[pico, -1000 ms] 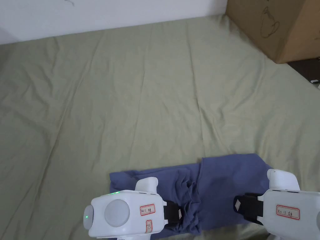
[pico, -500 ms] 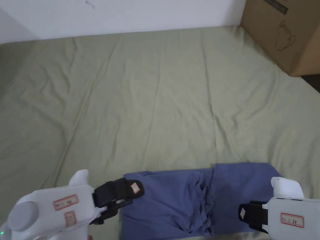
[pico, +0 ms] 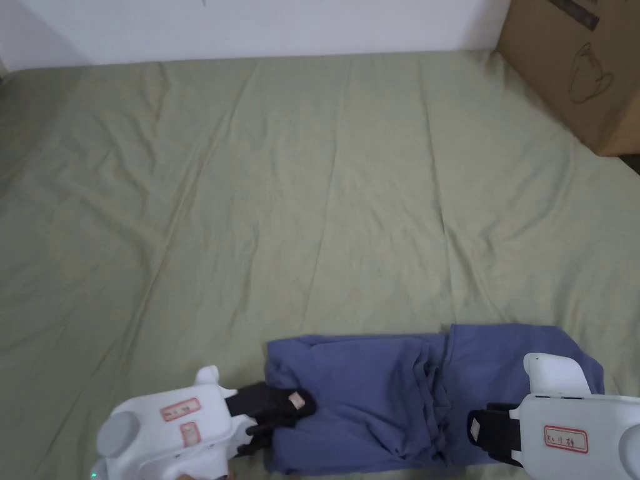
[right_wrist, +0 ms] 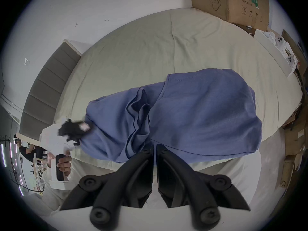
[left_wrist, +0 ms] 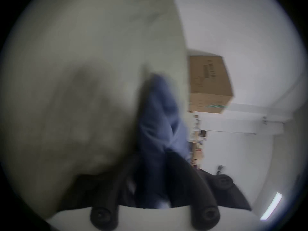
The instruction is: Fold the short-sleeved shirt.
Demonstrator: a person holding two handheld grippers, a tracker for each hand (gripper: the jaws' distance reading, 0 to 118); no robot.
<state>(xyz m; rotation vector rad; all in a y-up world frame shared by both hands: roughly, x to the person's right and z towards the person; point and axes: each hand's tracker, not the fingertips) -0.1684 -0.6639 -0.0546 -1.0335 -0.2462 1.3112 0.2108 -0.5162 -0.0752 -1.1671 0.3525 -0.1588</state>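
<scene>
- A blue shirt [pico: 406, 400], folded into a long band, lies on our bed [pico: 300, 187] at its near edge, on a pale green sheet.
- Our left gripper [pico: 284, 409] meets the shirt's left end; in the left gripper view, blurred, blue cloth [left_wrist: 156, 134] runs down between the two black jaws, so it appears clenched on the shirt, though we cannot be fully sure both jaws press.
- In the right gripper view a hand [right_wrist: 64, 163] holds the left gripper's handle, and its jaws sit at the shirt's left end.
- Our right gripper [right_wrist: 154, 148] has its jaws closed, nearly touching each other, tips at the shirt's near edge close to the bunched middle fold; whether any cloth is caught between them we cannot tell.
- In the head view the right gripper [pico: 484, 431] rests over the shirt's right half.
- A cardboard box [pico: 581, 62] stands at the bed's far right corner, against a white wall.
- A padded headboard [right_wrist: 45, 91] shows to the left in the right gripper view.
</scene>
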